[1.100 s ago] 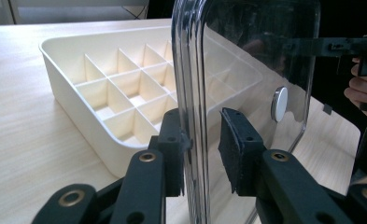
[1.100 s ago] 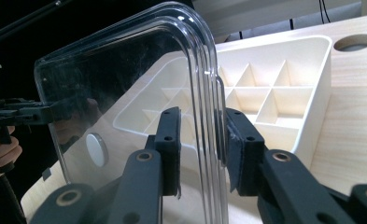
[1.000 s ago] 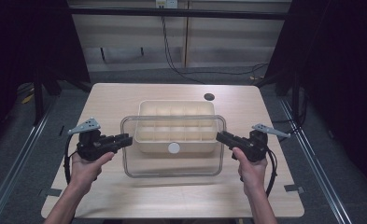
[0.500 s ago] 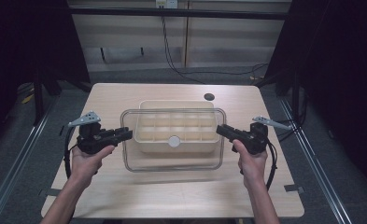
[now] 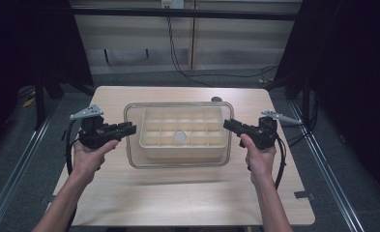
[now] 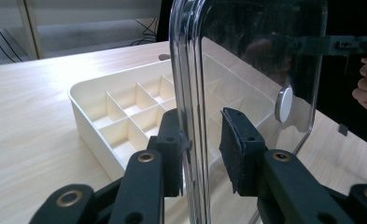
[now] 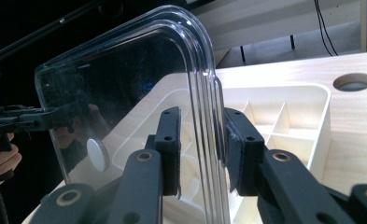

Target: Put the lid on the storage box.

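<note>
A clear plastic lid (image 5: 178, 163) with a white round knob (image 5: 180, 137) hangs level over a cream compartment tray (image 5: 149, 145) at the table's middle. My left gripper (image 5: 129, 128) is shut on the lid's left edge and my right gripper (image 5: 227, 125) on its right edge. In the left gripper view the lid (image 6: 256, 51) stands edge-on between the pads of that gripper (image 6: 201, 140), with the tray (image 6: 125, 107) behind it. The right gripper view shows the lid's rim (image 7: 204, 93) pinched in that gripper (image 7: 201, 140), above the tray (image 7: 307, 116).
A round hole (image 5: 216, 99) sits in the wooden table (image 5: 178, 203) near its far edge, behind the tray. A small dark tape mark (image 5: 301, 195) lies at the near right. Dark metal rails run along both sides of the table.
Both grippers have carried the lid away from the person, from partly in front of the tray to directly over it.
</note>
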### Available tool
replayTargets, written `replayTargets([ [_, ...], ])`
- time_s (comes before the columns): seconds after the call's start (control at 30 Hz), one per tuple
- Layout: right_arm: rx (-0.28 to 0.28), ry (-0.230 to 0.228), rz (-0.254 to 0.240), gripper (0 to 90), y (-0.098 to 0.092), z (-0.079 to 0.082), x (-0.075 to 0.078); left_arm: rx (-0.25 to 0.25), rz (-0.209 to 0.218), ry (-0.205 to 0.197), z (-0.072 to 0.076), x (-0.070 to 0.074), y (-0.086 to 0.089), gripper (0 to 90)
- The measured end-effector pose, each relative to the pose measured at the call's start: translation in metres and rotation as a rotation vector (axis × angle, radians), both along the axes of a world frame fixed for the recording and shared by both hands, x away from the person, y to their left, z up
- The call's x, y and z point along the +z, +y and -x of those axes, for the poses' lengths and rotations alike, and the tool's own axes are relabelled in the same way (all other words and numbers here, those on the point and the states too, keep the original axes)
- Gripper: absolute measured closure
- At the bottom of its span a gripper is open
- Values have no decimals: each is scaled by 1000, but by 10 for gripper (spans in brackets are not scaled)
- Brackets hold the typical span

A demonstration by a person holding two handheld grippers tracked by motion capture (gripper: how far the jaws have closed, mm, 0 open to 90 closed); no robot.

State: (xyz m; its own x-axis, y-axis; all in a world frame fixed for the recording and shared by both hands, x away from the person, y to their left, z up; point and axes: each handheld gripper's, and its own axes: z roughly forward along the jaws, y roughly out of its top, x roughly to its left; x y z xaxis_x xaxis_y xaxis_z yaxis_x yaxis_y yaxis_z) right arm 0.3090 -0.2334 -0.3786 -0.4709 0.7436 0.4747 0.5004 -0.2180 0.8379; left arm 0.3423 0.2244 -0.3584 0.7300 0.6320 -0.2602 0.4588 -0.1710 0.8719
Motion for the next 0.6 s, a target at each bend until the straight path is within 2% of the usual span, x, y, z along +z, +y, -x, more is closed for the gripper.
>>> replayTargets([
  [0.33, -8, -8, 5, 691, 1, -13, 8, 17, 10, -3, -10, 8, -1, 697],
  [0.6, -22, -25, 1, 693, -5, -21, 22, 7, -2, -23, -20, 19, -8, 695],
])
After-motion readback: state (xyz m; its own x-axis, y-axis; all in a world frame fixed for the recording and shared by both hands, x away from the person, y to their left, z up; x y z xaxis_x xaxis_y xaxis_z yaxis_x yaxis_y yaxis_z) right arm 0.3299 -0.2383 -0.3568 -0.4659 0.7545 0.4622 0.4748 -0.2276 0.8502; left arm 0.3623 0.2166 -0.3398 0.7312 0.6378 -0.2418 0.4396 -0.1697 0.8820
